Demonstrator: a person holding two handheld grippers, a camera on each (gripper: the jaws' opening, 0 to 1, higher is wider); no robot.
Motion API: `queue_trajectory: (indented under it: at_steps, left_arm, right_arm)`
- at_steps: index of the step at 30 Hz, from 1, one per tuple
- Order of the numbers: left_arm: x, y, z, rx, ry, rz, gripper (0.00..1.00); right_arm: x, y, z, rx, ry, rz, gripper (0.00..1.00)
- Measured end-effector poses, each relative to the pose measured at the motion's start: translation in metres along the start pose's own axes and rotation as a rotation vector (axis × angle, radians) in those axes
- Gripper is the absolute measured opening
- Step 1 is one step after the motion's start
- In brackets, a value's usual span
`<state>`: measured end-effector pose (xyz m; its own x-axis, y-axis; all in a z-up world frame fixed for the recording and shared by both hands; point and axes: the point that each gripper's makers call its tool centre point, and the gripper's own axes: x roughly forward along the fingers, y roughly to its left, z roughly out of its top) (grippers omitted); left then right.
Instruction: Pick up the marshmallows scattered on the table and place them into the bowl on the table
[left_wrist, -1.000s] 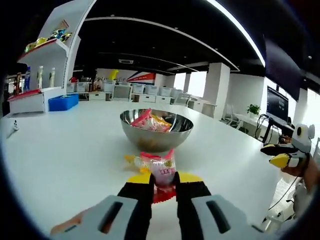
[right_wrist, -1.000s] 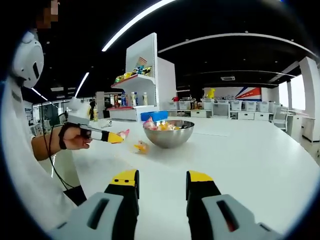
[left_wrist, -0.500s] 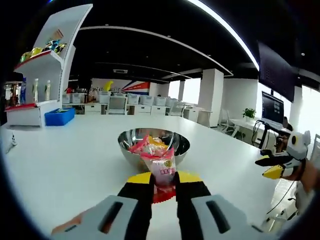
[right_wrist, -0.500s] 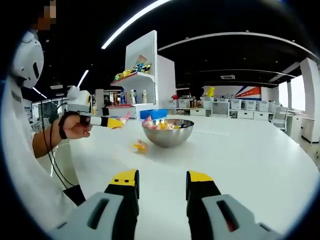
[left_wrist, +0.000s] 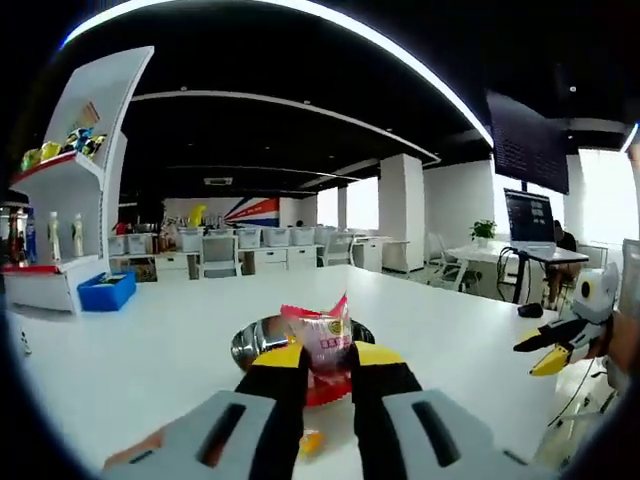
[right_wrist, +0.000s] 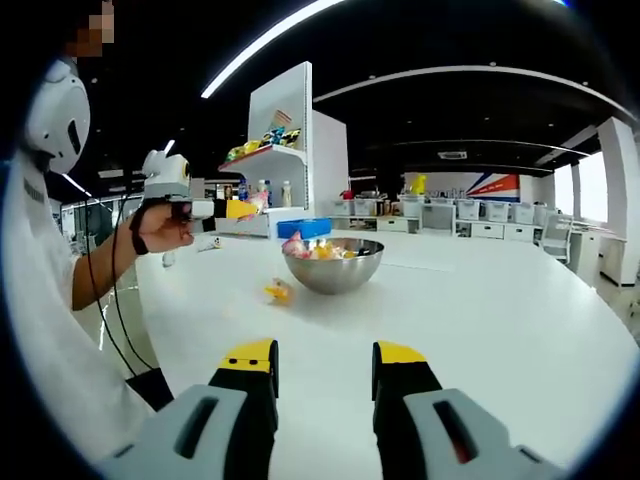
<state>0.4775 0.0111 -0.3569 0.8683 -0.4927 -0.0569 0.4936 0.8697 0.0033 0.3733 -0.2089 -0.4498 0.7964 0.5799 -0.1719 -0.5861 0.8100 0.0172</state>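
The round steel bowl (right_wrist: 333, 266) is polished and mirror-bright. The pink marshmallow packet (left_wrist: 322, 340) is glossy, crinkled plastic film. The broad white counter (right_wrist: 480, 310) looks smooth with a soft sheen.

- Marshmallow packet (left_wrist: 325, 340) in the left gripper (left_wrist: 325, 362): clear pink wrapper, red edges, small yellow mark.
- Both grippers: black jaws with yellow tips on grey bodies; right gripper (right_wrist: 325, 372) the same.
- Bowl (right_wrist: 334, 268): shiny silver metal, with pink and yellow packets inside.
- Loose packet (right_wrist: 279, 292) on the table: yellow-orange.
- Table (right_wrist: 480, 300): plain white.
- Shelf unit (right_wrist: 290, 150): white, with a blue bin (right_wrist: 307, 229) below.
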Motion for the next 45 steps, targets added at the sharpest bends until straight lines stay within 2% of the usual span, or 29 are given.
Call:
queue_trajectory:
  at_steps: [7, 18, 23, 31, 41, 45]
  left_arm:
    - [0.012, 0.004, 0.012, -0.013, -0.009, 0.0, 0.18]
    - [0.038, -0.011, 0.022, -0.002, -0.032, -0.054, 0.18]
    - [0.051, -0.013, 0.017, -0.012, -0.004, -0.069, 0.18]
    - [0.072, 0.005, 0.014, -0.014, 0.01, -0.028, 0.18]
    - [0.1, 0.025, -0.012, -0.063, 0.048, -0.001, 0.19]
    - [0.103, 0.026, -0.018, -0.068, 0.047, 0.001, 0.19]
  right_arm:
    - [0.0, -0.001, 0.0, -0.001, -0.002, 0.0, 0.37]
    - [0.001, -0.002, -0.002, 0.001, -0.001, 0.006, 0.37]
    - [0.0, -0.004, 0.001, 0.005, -0.012, 0.001, 0.37]
    - [0.0, -0.006, -0.003, 0.01, -0.003, 0.003, 0.37]
    - [0.0, -0.005, 0.003, 0.004, -0.01, 0.004, 0.37]
    - [-0.002, -0.006, 0.003, 0.003, -0.009, -0.001, 0.37]
